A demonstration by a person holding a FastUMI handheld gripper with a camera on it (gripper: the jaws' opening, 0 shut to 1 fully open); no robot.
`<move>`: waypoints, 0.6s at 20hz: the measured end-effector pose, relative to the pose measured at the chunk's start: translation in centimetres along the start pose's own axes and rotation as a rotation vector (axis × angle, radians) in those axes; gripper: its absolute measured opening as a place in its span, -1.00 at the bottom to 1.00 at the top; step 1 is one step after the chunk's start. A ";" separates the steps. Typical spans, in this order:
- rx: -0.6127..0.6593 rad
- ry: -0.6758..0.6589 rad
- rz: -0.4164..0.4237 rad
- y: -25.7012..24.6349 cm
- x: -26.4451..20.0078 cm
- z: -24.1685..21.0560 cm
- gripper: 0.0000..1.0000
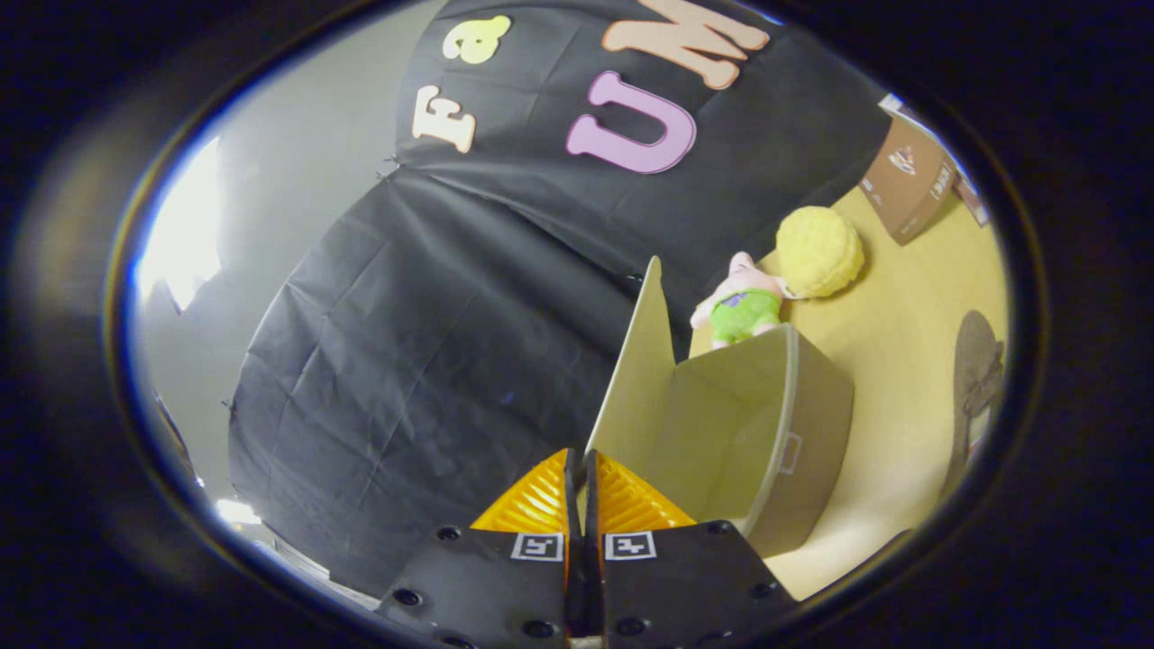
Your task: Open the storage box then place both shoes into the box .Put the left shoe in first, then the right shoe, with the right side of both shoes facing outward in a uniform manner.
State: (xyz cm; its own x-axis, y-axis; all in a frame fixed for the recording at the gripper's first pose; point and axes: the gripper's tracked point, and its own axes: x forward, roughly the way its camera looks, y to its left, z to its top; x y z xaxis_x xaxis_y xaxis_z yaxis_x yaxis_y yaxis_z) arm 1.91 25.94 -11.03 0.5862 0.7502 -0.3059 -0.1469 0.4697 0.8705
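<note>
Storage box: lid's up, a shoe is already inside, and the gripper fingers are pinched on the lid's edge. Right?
Not quite. The gripper view shows the storage box open with its lid raised, and the gripper pinching the lid's edge, but the part of the interior in sight holds no shoe.

Storage box (802, 424) looked matt card, smooth, lid raised. At its two o'clock, doll's (748, 306) fuzzy yarn-like hair. Table (902, 297): smooth pale wood-look. Gripper (578, 478) fingers closed together, ribbed.
</note>
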 end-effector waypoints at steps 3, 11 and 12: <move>-0.041 0.014 0.015 3.0 2.5 0.2 -0.93; -0.119 0.070 0.060 8.4 9.6 -1.4 -0.89; -0.125 0.079 0.064 9.0 10.5 -1.7 -0.88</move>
State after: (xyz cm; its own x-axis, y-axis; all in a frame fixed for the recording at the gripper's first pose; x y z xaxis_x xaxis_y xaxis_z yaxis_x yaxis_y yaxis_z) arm 5.44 38.81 -7.09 0.5086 0.8126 -0.2848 -0.2833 0.4702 0.8358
